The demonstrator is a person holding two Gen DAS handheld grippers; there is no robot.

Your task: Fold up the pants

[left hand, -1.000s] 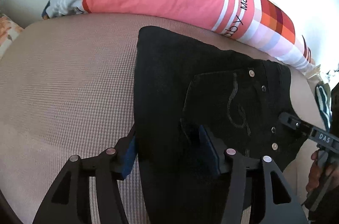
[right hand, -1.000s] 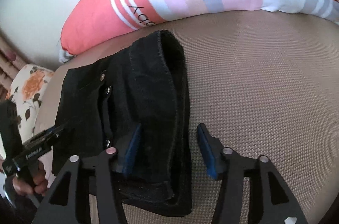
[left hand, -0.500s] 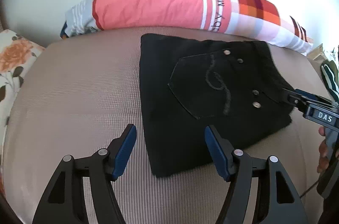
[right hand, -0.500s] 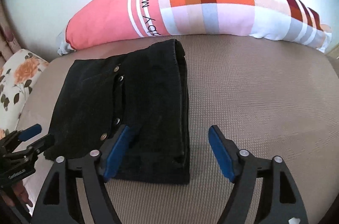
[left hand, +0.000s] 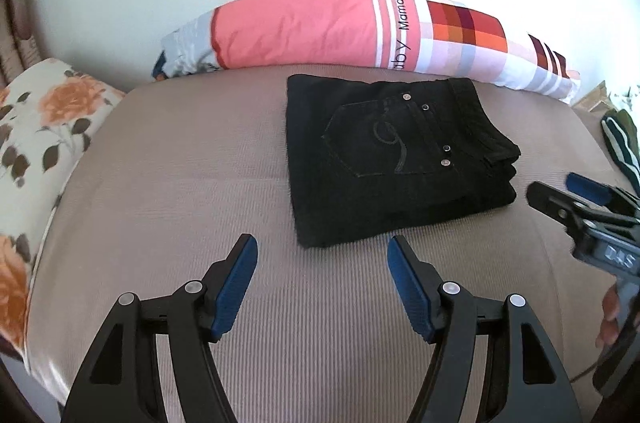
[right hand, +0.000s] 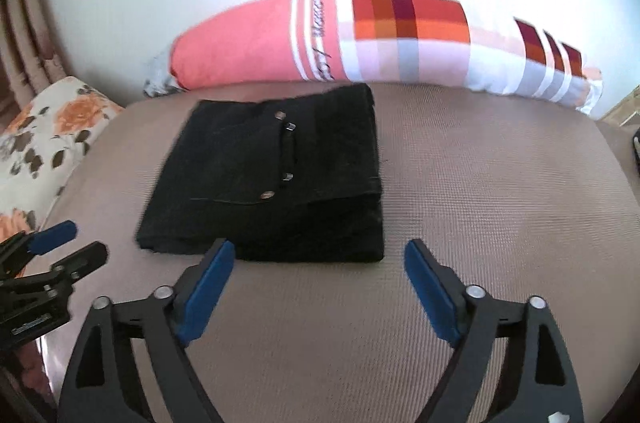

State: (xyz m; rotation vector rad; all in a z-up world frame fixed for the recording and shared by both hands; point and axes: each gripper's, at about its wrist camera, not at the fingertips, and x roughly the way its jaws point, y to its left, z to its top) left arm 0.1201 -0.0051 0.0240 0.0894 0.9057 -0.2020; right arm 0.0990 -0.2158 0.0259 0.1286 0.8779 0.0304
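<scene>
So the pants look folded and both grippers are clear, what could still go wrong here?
Two small risks. The folded pants have thick stacked layers at the waistband end, which could spring open on the soft cushion. The right gripper, open, hangs just in front of the near edge and could snag it if it dips.
</scene>
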